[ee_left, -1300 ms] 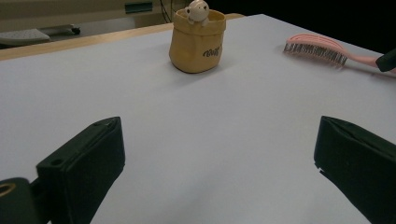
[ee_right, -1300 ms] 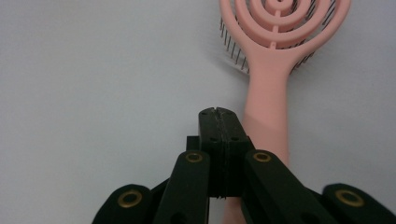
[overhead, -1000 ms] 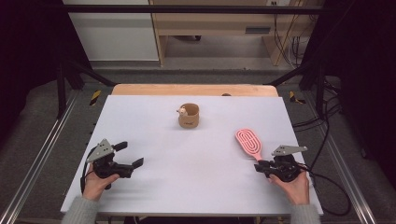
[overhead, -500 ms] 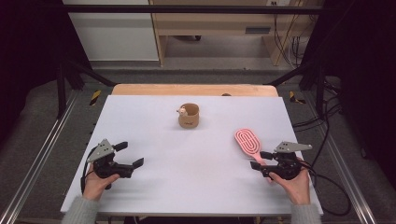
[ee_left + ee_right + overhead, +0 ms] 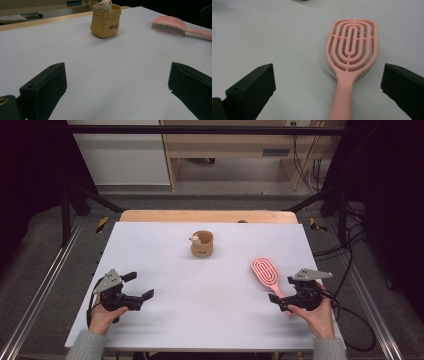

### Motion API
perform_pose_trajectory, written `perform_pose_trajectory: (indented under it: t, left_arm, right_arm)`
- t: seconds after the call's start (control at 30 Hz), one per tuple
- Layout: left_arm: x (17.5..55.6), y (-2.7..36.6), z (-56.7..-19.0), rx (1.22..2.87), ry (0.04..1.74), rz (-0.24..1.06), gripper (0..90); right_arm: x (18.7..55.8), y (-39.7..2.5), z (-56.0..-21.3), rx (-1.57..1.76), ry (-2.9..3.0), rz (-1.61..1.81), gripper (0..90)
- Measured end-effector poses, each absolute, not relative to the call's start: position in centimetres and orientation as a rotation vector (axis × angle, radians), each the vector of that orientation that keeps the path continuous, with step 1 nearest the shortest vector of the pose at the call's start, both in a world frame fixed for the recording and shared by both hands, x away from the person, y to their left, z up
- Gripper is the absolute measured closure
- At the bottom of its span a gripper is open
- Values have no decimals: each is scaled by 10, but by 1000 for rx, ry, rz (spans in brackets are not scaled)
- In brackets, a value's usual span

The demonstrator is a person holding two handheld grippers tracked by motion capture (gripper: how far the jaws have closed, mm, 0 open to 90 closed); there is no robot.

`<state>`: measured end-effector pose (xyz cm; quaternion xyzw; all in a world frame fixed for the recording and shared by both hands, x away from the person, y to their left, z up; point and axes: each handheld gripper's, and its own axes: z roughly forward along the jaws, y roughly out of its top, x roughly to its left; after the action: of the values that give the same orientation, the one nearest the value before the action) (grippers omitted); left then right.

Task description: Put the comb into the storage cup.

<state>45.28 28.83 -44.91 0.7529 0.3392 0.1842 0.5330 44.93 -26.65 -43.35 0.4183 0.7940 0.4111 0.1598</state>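
Your bench (image 5: 165,245) is the biggest thing here, a pale sheet over a wooden top whose far edge shows as a tan strip. Your 2 forearms come in at the near edge, each hand around a gripper. Your left gripper (image 5: 140,286) sits near the left front corner, held by your left hand (image 5: 102,315), its jaws spread wide with only bare bench surface between them in the left gripper view. Your right gripper (image 5: 280,303) is at the right front, held by your right hand (image 5: 316,317), its jaws also wide apart and closed on nothing. The pink hairbrush (image 5: 267,276) lies flat on the bench, bristles down, handle pointing toward your right gripper; in the right gripper view its handle (image 5: 342,100) runs between the 2 jaws, nearer the right one, touching neither. Well apart from both grippers, toward the far middle of the bench, stands the small yellow-brown pot (image 5: 202,245), upright, with a tiny white figure (image 5: 105,4) perched on its rim.
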Motion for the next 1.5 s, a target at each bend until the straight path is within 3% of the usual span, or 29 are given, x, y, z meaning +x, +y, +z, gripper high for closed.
perform_pose_trajectory:
  t: [0.83, 1.5]
  left_arm:
    - [453, 288, -449, 1799, 809, 439, 19]
    - [453, 287, -450, 1801, 809, 439, 19]
  right_arm:
    - [473, -253, -449, 1257, 2335, 903, 26]
    - [479, -251, -460, 1328, 2377, 813, 387]
